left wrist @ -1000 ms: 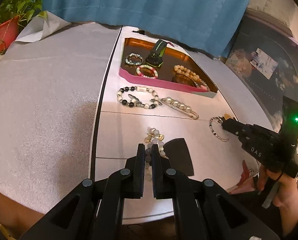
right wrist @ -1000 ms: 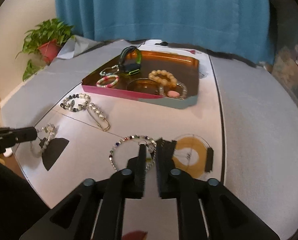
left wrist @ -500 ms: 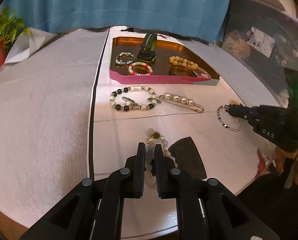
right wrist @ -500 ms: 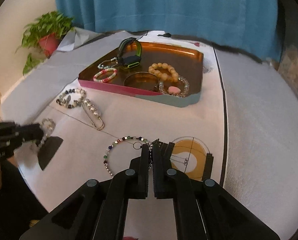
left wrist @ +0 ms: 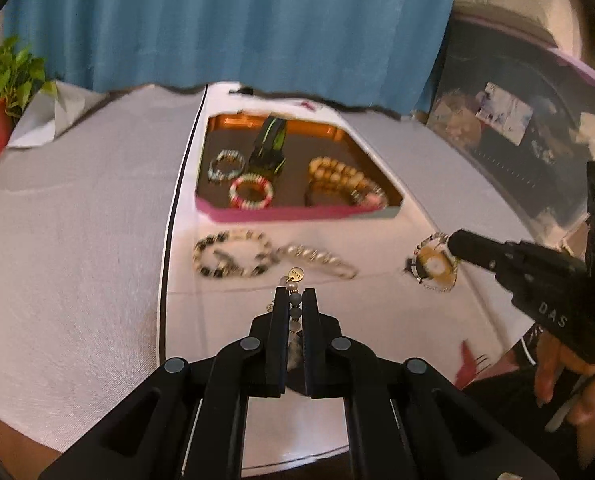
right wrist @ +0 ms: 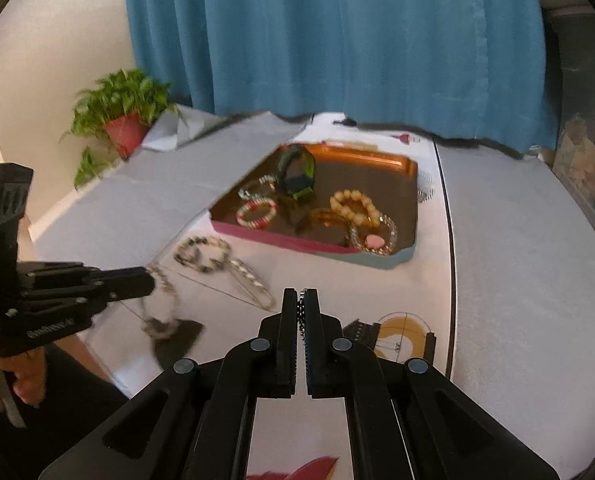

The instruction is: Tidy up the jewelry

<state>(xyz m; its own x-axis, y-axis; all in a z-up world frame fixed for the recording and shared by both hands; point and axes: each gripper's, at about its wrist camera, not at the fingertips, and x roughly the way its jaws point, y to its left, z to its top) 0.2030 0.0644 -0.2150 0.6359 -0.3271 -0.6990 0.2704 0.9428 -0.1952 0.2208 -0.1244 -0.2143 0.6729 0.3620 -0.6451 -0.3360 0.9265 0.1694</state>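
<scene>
My left gripper (left wrist: 295,292) is shut on a grey and gold bead bracelet (left wrist: 294,308) and holds it above the white mat; it hangs from the left gripper in the right wrist view (right wrist: 163,300). My right gripper (right wrist: 302,294) is shut on a thin multicoloured bead bracelet (right wrist: 303,312), which dangles from its tip in the left wrist view (left wrist: 433,260). The pink tray (left wrist: 297,213) ahead holds several bracelets and a black and green watch (left wrist: 268,148). A black and white bead bracelet (left wrist: 233,254) and a pearl pin (left wrist: 321,260) lie in front of the tray.
A potted plant (right wrist: 119,114) stands at the far left. A blue curtain (left wrist: 233,20) hangs behind the table. A black printed patch (right wrist: 179,340) and a yellow printed circle (right wrist: 401,332) mark the mat. Grey cloth (left wrist: 77,240) covers the table on both sides.
Both grippers have lifted their bracelets off the mat and moved forward toward the tray. The grey bracelet has left the black patch; the thin bracelet now hangs in the air.
</scene>
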